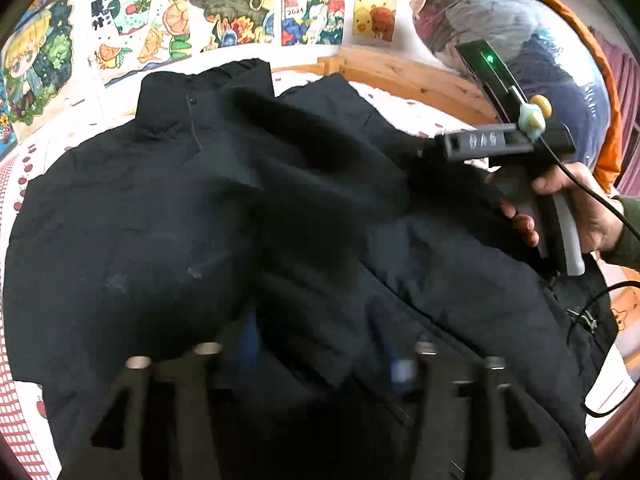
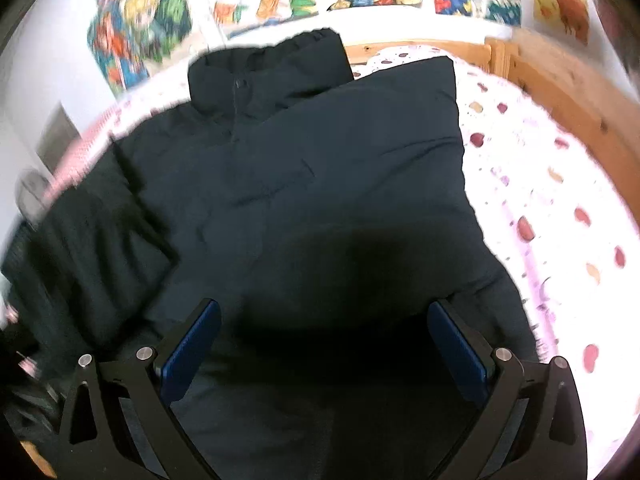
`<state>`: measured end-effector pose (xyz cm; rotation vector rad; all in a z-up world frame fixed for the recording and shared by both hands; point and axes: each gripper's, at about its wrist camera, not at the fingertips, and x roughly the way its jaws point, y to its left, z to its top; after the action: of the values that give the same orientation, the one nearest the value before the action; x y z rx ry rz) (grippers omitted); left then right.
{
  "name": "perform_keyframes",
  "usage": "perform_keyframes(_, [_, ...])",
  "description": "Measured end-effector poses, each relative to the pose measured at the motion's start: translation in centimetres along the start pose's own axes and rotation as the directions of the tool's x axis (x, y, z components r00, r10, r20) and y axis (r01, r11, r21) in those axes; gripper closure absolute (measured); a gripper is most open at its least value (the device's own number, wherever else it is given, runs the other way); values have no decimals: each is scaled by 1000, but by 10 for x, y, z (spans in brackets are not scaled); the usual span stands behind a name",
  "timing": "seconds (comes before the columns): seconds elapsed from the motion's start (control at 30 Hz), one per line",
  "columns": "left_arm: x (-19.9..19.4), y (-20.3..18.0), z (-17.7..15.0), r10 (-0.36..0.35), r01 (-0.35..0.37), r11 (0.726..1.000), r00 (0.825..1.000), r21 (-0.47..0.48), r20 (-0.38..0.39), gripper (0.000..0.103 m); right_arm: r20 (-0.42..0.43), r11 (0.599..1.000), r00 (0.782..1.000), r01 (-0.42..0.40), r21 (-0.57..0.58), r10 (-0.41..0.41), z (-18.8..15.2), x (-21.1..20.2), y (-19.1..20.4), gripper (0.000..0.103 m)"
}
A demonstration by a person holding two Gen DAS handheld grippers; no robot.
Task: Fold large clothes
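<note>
A large black padded jacket [image 1: 140,200] lies front up on the bed, its stand-up collar [image 1: 204,92] toward the wall. One sleeve [image 1: 320,152] is folded across the chest. My left gripper [image 1: 324,348] hovers low over the hem, blurred, its blue pads apart over a ridge of fabric. In the right wrist view the jacket [image 2: 320,160] fills the middle, and my right gripper [image 2: 326,344] stands wide open just above it, with nothing pinched. A hand [image 1: 580,208] holds the right tool at the jacket's right side.
The jacket rests on a white sheet [image 2: 540,200] with red prints. A wooden bed frame [image 1: 420,80] runs behind it. Colourful posters [image 1: 232,4] cover the wall. A big clear bag [image 1: 500,28] with an orange rim bulges at the right. A black cable [image 1: 600,200] trails from the right tool.
</note>
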<state>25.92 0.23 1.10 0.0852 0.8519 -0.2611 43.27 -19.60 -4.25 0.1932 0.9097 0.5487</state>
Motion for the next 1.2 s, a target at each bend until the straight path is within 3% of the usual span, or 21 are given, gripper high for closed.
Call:
perform_keyframes(0.07, [-6,1,-2,-14,14,1000,1000,-5,23,35,25,973,986,-165,160,163,0,-3,-16,2])
perform_keyframes(0.13, [-8,3,-5,-32,32,999,999,-20,22,33,42,919,958,-283,274,282,-2,0,-28,2])
perform_keyframes(0.2, [-9,7,-9,-39,40,998,999,-39,15,30,46,894,945,-322,311,324,-5,4,-32,1])
perform_keyframes(0.4, [-16,20,-13,-38,40,992,999,-124,19,20,-53,923,936,-332,195,348,-14,15,-8,1])
perform_keyframes(0.5, [-22,33,-14,-18,25,982,999,-185,38,15,-138,952,943,-295,83,304,-23,23,15,2])
perform_keyframes(0.63, [-29,55,-18,3,14,955,998,-296,58,8,-181,976,960,-219,-17,213,-30,30,32,3])
perform_keyframes(0.83, [-38,89,-26,41,1,904,995,-428,90,0,-176,973,963,-218,-70,203,-30,24,41,39])
perform_keyframes(0.9, [-42,99,-28,88,-38,882,993,-470,85,0,-176,970,962,-228,-88,210,-32,19,43,59])
perform_keyframes(0.97, [-48,111,-31,113,-53,861,989,-506,90,0,-173,967,963,-227,-117,205,-34,13,43,69])
perform_keyframes(1.07, [-55,126,-32,136,-63,834,986,-549,94,0,-133,964,977,-190,-188,167,-31,-3,51,92])
perform_keyframes(1.2, [-65,136,-30,220,-133,824,971,-550,94,0,19,953,995,-89,-289,99,-12,-45,58,96])
